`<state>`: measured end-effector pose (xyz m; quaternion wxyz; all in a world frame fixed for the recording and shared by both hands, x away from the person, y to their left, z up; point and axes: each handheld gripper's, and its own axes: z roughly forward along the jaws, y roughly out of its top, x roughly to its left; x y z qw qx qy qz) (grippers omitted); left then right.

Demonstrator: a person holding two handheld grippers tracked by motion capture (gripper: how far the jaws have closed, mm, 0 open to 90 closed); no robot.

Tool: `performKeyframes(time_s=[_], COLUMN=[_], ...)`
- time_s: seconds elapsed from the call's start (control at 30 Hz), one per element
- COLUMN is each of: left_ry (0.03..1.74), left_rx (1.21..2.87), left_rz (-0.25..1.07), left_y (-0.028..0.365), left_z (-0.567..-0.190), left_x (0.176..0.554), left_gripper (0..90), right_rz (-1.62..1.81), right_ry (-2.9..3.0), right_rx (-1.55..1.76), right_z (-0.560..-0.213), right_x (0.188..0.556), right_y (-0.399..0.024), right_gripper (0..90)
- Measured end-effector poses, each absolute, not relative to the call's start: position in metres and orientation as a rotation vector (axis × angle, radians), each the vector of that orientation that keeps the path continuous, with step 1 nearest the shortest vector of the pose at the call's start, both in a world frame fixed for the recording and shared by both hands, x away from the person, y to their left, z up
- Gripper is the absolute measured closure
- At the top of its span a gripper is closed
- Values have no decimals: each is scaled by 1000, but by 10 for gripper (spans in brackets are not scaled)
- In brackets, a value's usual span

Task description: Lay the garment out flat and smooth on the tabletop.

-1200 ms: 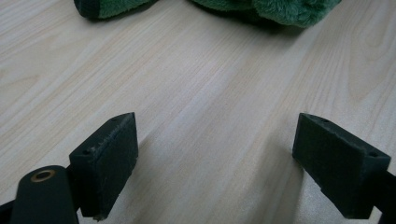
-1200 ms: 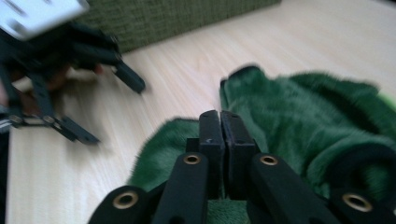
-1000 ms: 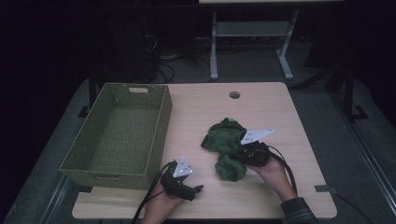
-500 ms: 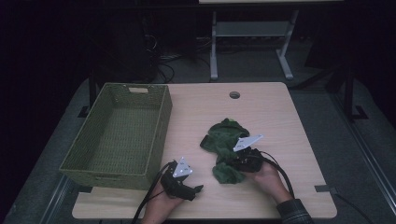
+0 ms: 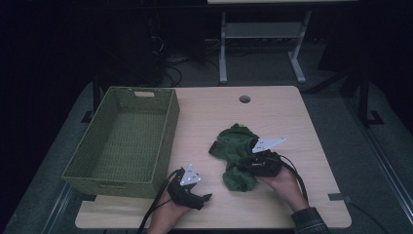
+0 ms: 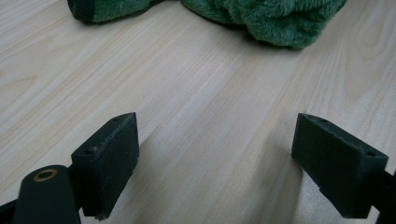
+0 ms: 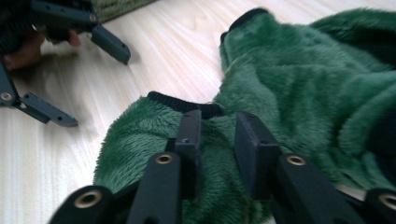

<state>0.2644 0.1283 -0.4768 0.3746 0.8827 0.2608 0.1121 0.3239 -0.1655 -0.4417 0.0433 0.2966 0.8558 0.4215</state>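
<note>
Right gripper [image 7: 217, 140] jaws, just parting, straddle the green fleece [image 7: 299, 84]; left gripper [image 6: 215, 163] released.

1. No words, labels, brand marks, numbers or signs can be read in the high view or in either gripper view.

1. Dim and grainy in the high view; room behind the table [image 5: 272, 117] nearly black, with only the tabletop moderately lit.
2. Bright and even in both gripper views, with pale wood clearly lit.
3. Soft shadows under the left gripper's pads [image 6: 108, 158].
4. Blurred at the near bottom edge of the right gripper view; fleece of the green garment [image 7: 303, 84] soft, slightly out of focus.
5. No glare anywhere.
</note>
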Motion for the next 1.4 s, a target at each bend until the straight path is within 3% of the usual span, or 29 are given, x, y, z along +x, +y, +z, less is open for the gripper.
performKeyframes(time_s=[0.13,0.5,1.4], left_ry=[670,646,571], left_rx=[2266,2264,2237], left_rz=[257,251,249], left_y=[129,125,87], left_z=[-474,-455,-407], left_x=[267,283,356], left_gripper=[156,197,427], right_rz=[1300,1306,1252], right_ry=[2599,2529,2435], right_rx=[924,947,1055], right_z=[-433,-420,-403], right_x=[324,328,375], right_y=[-171,-183,-208], right_gripper=[620,511,471])
